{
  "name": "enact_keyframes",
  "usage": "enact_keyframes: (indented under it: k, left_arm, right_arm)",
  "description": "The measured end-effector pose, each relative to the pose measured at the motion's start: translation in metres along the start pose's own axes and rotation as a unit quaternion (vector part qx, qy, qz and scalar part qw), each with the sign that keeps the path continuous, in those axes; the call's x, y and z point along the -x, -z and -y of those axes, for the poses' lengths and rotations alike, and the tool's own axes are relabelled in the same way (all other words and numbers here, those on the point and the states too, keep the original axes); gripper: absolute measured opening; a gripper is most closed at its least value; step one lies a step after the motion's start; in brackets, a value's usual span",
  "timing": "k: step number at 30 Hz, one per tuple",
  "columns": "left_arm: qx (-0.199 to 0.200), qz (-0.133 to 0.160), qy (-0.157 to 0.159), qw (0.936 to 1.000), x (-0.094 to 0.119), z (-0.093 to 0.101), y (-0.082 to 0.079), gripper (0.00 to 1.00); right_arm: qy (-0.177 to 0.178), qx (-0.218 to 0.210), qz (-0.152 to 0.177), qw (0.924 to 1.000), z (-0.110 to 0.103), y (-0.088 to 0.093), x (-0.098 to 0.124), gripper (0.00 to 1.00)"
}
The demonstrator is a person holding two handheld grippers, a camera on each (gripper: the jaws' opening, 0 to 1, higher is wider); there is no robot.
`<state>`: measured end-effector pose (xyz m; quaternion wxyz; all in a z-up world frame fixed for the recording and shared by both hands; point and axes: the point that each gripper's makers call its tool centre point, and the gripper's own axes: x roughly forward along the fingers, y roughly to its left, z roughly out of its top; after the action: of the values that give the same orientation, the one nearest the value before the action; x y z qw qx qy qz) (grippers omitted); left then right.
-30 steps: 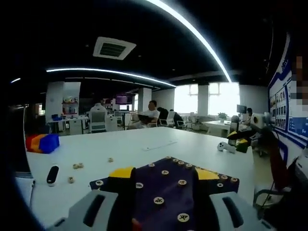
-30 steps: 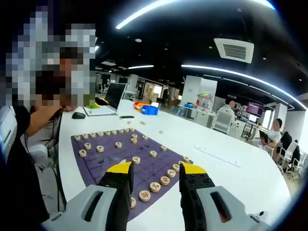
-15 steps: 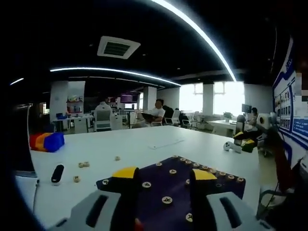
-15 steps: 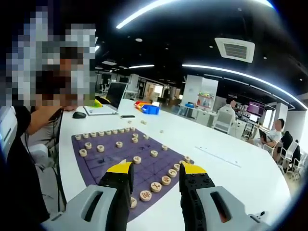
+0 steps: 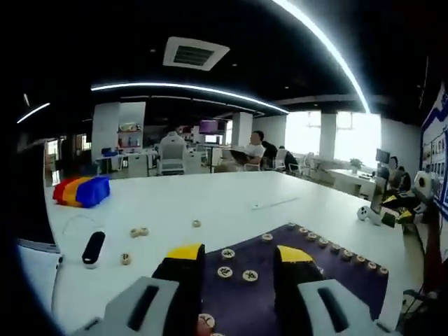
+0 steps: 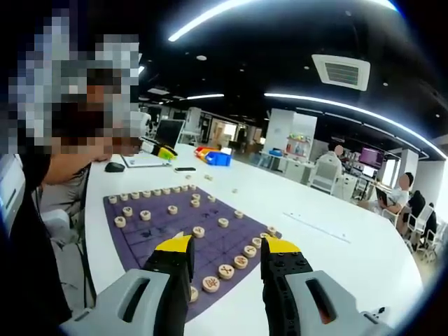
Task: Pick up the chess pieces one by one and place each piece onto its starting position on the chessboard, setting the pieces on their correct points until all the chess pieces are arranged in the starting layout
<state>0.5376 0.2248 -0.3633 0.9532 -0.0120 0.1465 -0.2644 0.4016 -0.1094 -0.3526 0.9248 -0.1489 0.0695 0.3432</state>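
Observation:
A purple chessboard mat (image 5: 318,283) lies on the white table under my left gripper (image 5: 238,255), which is open with nothing between its yellow-tipped jaws. Round wooden pieces (image 5: 226,253) sit on the mat, with a row (image 5: 329,245) along its far edge. Three loose pieces (image 5: 138,232) lie on the table to the left. In the right gripper view the mat (image 6: 150,227) carries several pieces (image 6: 199,232). My right gripper (image 6: 227,245) hangs open above its near corner. A yellow-and-black gripper tip (image 6: 164,152) pokes in at the far left.
A black remote (image 5: 92,248) and a stack of coloured blocks (image 5: 82,190) lie left of the mat. A laptop (image 6: 168,134), a mouse (image 6: 114,167) and a person's sleeve (image 6: 28,231) are near the board's far side. People sit at desks behind.
The left gripper view has swung, so the mat sits lower and further right, with more bare table on the left. The right gripper view holds still; the yellow tip at its left edged rightwards.

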Motion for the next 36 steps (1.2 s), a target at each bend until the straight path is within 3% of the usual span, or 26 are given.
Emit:
enact_keyframes:
  k: [4, 9, 15, 20, 22, 26, 30, 32, 36]
  left_arm:
    - [0.004, -0.014, -0.026, 0.9996, -0.028, -0.021, 0.004, 0.38]
    - [-0.016, -0.045, -0.089, 0.9949, -0.057, -0.066, 0.018, 0.33]
    - [-0.029, -0.079, -0.135, 0.9873, -0.092, -0.117, 0.046, 0.32]
    - [-0.018, -0.088, -0.162, 0.9828, -0.116, -0.154, 0.065, 0.33]
    - [-0.036, -0.100, -0.172, 0.9792, -0.122, -0.167, 0.071, 0.32]
    - [-0.049, -0.106, -0.181, 0.9765, -0.131, -0.180, 0.073, 0.32]
    - [-0.022, -0.101, -0.183, 0.9776, -0.146, -0.188, 0.071, 0.32]
    - [-0.028, -0.112, -0.184, 0.9762, -0.153, -0.191, 0.073, 0.32]
    - [-0.017, -0.105, -0.187, 0.9766, -0.163, -0.199, 0.070, 0.32]
  right_arm:
    - [0.001, -0.001, -0.001, 1.0000, 0.001, 0.001, 0.000, 0.39]
    - [0.003, -0.001, 0.000, 1.0000, 0.003, 0.001, 0.001, 0.39]
    - [0.002, -0.003, -0.003, 1.0000, 0.004, 0.003, -0.001, 0.39]
    - [0.003, -0.007, -0.007, 0.9999, 0.007, 0.007, -0.003, 0.39]
    - [0.004, -0.008, -0.008, 0.9999, 0.007, 0.009, -0.004, 0.39]
    - [0.006, -0.010, -0.012, 0.9999, 0.009, 0.012, -0.005, 0.39]
    - [0.010, -0.015, -0.014, 0.9997, 0.012, 0.016, -0.006, 0.39]
    - [0.010, -0.018, -0.019, 0.9996, 0.013, 0.020, -0.009, 0.39]
    - [0.009, -0.022, -0.026, 0.9994, 0.015, 0.027, -0.013, 0.39]
